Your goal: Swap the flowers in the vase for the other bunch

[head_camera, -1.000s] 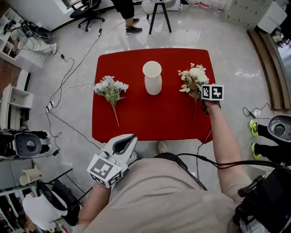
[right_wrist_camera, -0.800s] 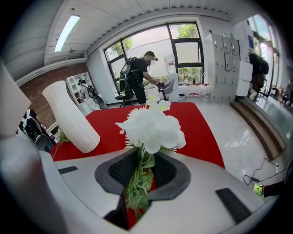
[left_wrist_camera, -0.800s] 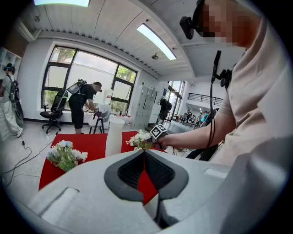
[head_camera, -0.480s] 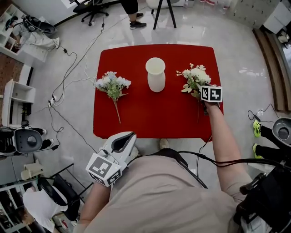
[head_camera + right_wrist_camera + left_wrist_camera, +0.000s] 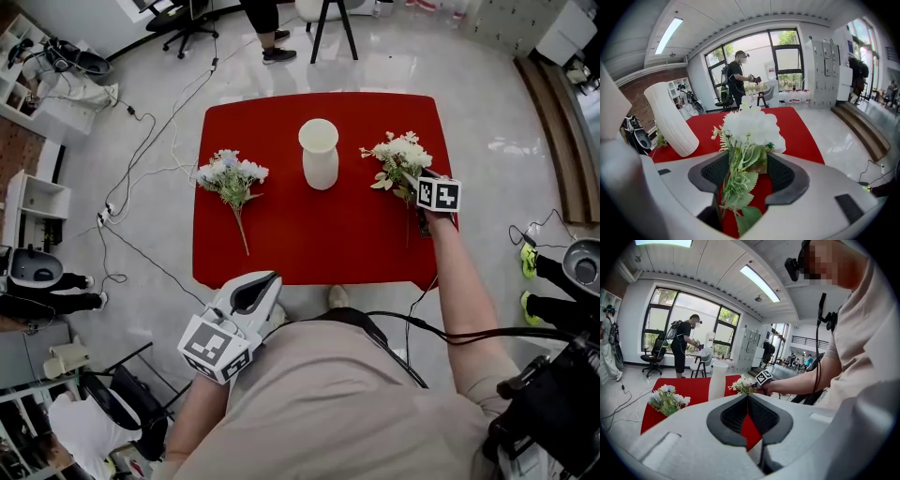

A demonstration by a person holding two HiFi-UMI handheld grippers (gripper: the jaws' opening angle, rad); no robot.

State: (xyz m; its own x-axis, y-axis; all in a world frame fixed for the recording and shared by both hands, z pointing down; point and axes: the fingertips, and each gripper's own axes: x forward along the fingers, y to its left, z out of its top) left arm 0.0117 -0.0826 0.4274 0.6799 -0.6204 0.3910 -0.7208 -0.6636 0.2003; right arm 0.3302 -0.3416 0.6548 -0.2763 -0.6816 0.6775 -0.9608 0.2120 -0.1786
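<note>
Looking down at the table (image 5: 309, 234), we've got the vase (image 5: 319, 155) upright, a bit toward 12 o'clock from the middle. The blue bunch (image 5: 231, 176) lies flat at 9 o'clock, well apart from it. The white bunch (image 5: 400, 157) lies at 3 o'clock, heads toward 12 and stems toward 6. Our right gripper (image 5: 749, 164) sits over those stems with its jaws opening. The stems and leaves stand in the gap, leaning on one pad. Our left gripper (image 5: 748, 399) hangs off the table's 7 o'clock corner by our body, jaws pressed together, empty.
</note>
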